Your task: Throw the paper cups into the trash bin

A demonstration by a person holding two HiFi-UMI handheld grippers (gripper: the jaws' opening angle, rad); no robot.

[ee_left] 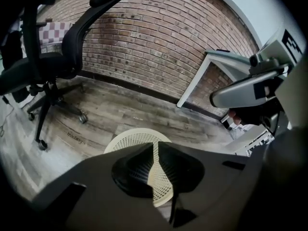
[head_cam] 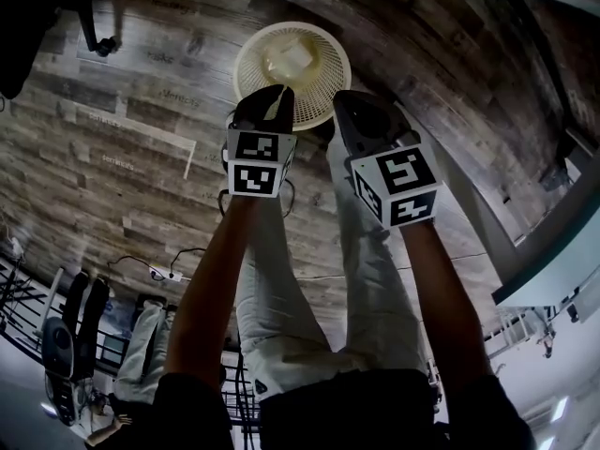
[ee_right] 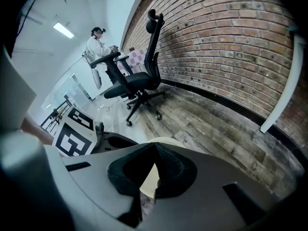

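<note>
In the head view, you held the left gripper point(head_cam: 278, 94) and the right gripper point(head_cam: 347, 103) side by side at upper centre. Both were over the near rim of the cream mesh trash bin point(head_cam: 251, 54) on the wooden floor point(head_cam: 141, 157). A pale paper shape point(head_cam: 287, 57) lay inside it.

In the left gripper view, your jaws stood slightly apart and empty, with mesh showing through the slit.

In the right gripper view, your jaws met at the tips and held nothing.
</note>
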